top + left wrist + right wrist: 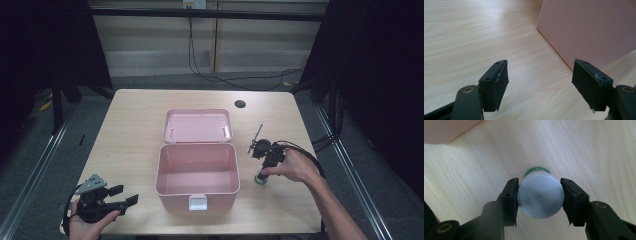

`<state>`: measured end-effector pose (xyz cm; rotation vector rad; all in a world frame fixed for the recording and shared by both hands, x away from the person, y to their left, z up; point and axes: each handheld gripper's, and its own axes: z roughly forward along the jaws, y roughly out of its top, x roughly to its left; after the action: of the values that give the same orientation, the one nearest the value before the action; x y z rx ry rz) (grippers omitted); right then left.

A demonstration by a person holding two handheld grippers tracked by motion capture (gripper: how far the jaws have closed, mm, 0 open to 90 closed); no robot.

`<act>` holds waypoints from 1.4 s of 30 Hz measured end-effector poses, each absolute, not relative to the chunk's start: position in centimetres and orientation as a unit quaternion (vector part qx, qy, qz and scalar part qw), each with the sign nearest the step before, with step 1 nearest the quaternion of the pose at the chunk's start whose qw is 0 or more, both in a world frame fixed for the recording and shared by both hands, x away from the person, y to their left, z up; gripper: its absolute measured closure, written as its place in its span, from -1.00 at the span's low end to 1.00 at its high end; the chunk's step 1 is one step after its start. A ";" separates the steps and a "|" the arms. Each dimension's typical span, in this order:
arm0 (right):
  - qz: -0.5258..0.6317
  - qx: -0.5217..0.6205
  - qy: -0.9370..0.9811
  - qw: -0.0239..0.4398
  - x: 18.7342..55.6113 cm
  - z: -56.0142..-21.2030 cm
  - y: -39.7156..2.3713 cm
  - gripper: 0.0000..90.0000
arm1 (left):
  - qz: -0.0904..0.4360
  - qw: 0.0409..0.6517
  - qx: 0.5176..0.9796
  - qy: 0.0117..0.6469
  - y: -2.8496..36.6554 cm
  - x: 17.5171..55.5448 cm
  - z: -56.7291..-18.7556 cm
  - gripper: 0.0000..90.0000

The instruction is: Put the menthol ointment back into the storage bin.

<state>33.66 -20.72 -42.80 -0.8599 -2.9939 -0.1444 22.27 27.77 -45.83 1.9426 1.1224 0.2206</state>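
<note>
The right gripper (540,200) points straight down at the table (130,130), and its two jaws pinch a small bottle (540,198) by its white cap, one pad pressed on the cap at nine o'clock and the other at three o'clock in the right gripper view. The cap sits squarely between the pads (a sliver of the green body peeks out behind it at twelve o'clock). In the high view the bottle (261,178) stands upright on the wood at about three o'clock from the open pink box (197,192), just beside the box's right wall but apart from it, with the person's right hand (295,166) wrapped round the gripper above it.

The left gripper (540,85) rests near the table's front edge, at about eight o'clock from the box. Its jaws stand spread with only bare wood between them, and a pink wall of the box rises beyond them at about one o'clock.
</note>
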 end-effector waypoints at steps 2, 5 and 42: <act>-0.049 -0.278 -0.959 0.010 33.6 -42.7 -20.8 0.15 | 0.088 0.431 0.776 0.452 27.7 22.3 -45.9 -0.35; -0.058 -0.275 -0.960 0.008 33.5 -42.2 -20.9 0.15 | 0.090 0.428 0.778 0.451 27.6 22.3 -45.9 -0.37; -0.096 -0.249 -0.963 -0.038 32.0 -34.9 -19.7 0.15 | 0.087 0.424 0.777 0.457 27.6 22.4 -46.0 -0.63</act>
<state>32.00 -19.73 -34.85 -0.8022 -3.0996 -0.3101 22.41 27.64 -45.98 1.9456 1.1428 0.2172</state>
